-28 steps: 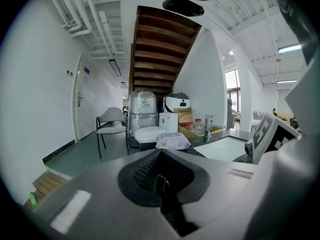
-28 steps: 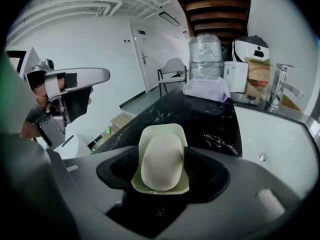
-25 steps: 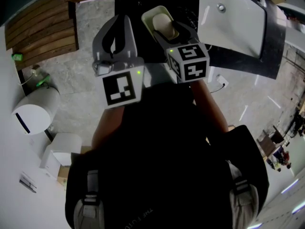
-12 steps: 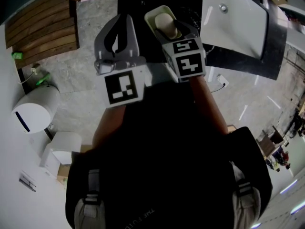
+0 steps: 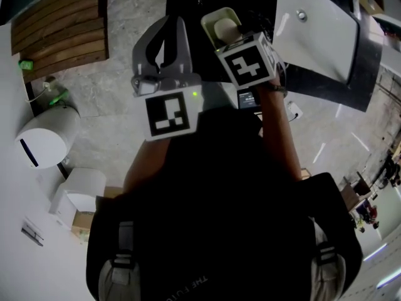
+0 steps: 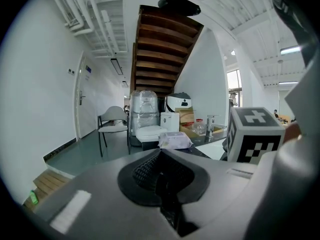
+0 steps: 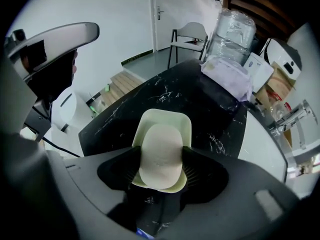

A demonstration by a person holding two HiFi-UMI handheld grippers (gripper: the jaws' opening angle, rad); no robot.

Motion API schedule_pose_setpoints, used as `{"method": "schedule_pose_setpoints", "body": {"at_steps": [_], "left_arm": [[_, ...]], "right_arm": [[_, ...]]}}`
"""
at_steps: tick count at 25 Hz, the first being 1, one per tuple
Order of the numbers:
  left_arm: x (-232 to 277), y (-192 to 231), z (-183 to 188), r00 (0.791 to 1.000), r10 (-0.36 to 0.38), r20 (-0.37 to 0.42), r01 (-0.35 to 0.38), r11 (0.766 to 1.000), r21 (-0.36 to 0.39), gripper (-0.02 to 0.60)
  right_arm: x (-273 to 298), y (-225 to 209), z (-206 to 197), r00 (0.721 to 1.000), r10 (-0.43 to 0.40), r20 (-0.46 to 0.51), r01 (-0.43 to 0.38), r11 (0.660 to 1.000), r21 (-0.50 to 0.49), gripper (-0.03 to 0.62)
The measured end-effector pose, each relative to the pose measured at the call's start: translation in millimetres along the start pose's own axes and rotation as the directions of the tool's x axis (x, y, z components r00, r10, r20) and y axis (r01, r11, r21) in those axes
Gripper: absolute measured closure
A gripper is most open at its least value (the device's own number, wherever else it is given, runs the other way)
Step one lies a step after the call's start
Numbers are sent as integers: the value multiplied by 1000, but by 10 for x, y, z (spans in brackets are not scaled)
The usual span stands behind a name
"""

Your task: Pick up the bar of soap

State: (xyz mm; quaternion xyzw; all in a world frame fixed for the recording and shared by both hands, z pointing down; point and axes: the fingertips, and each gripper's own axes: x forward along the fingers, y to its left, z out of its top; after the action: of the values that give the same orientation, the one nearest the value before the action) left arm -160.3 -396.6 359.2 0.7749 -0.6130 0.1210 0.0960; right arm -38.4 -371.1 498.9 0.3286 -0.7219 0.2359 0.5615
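A cream bar of soap (image 7: 161,154) lies in a pale green dish (image 7: 165,121) on the black marble counter (image 7: 200,99). My right gripper (image 7: 161,159) has its jaws closed against the soap's two long sides, just above the dish. In the head view the soap (image 5: 224,27) and dish (image 5: 216,16) show just beyond the right gripper (image 5: 233,35) and its marker cube. The left gripper (image 5: 170,21) hangs beside it on the left. In its own view the left gripper (image 6: 160,171) is shut and holds nothing.
A white sink (image 5: 319,36) lies right of the dish, with a faucet (image 7: 295,116) behind it. A pack of wipes (image 7: 227,74) and a wrapped water bottle (image 7: 232,31) stand at the counter's far end. A white bin (image 5: 44,143) stands on the floor at left.
The right gripper has moved forward over the dish and its marker cube has tilted. The left gripper keeps its place beside it.
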Motion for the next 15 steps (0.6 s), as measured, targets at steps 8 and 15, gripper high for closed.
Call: {"method": "schedule_pose_setpoints", "body": {"at_steps": [8, 15], "left_arm": [[-76, 80, 20, 1000, 21, 8, -21, 1000, -15, 583], [-132, 54, 68, 1000, 18, 21, -19, 1000, 8, 583]], "right_arm": [[-60, -7, 66, 977, 15, 213, -20, 1000, 18, 320], [-210, -210, -25, 919, 33, 392, -119, 973, 197, 324]]}}
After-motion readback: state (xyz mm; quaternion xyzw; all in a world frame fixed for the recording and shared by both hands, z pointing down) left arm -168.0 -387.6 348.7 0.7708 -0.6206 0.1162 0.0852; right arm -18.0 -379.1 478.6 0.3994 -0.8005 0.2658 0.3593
